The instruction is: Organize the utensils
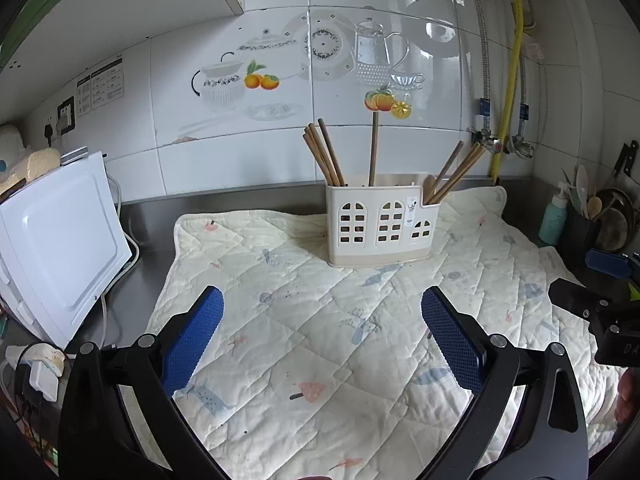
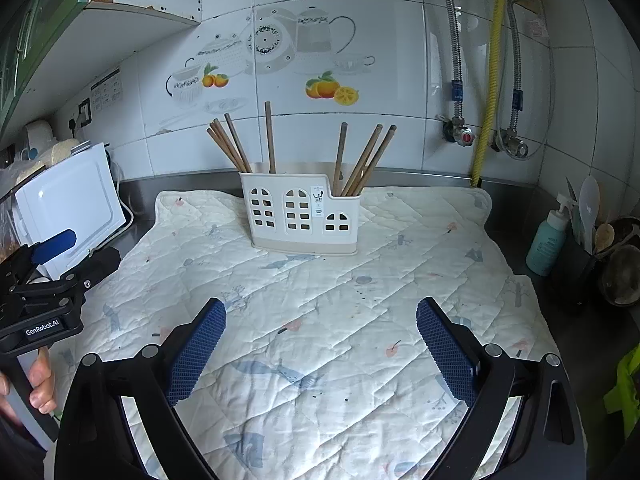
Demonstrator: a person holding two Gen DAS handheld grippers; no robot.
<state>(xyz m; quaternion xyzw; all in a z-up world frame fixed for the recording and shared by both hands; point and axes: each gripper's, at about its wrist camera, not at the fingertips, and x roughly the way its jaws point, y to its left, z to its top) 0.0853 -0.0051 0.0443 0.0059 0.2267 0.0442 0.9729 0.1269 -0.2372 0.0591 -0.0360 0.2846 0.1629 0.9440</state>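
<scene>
A cream utensil holder (image 1: 380,226) (image 2: 302,216) with window-shaped cutouts stands at the back of a quilted mat (image 1: 320,320) (image 2: 320,300). Brown chopsticks (image 1: 324,154) (image 2: 230,144) lean in its left compartment, one stick (image 1: 374,148) (image 2: 270,136) stands upright in the middle, and more chopsticks (image 1: 456,172) (image 2: 364,160) lean in the low right compartment beside a wooden spoon (image 1: 429,184). My left gripper (image 1: 322,312) hovers open over the mat, well short of the holder, with nothing between its blue pads. My right gripper (image 2: 320,320) is likewise open and empty.
A white appliance (image 1: 60,248) (image 2: 72,204) with cables stands at the left. At the right sit a teal bottle (image 1: 554,218) (image 2: 548,242) and a dark caddy of spoons (image 2: 592,216). A yellow pipe (image 2: 490,80) and valves run down the tiled wall. A hand (image 2: 38,380) holds the other gripper.
</scene>
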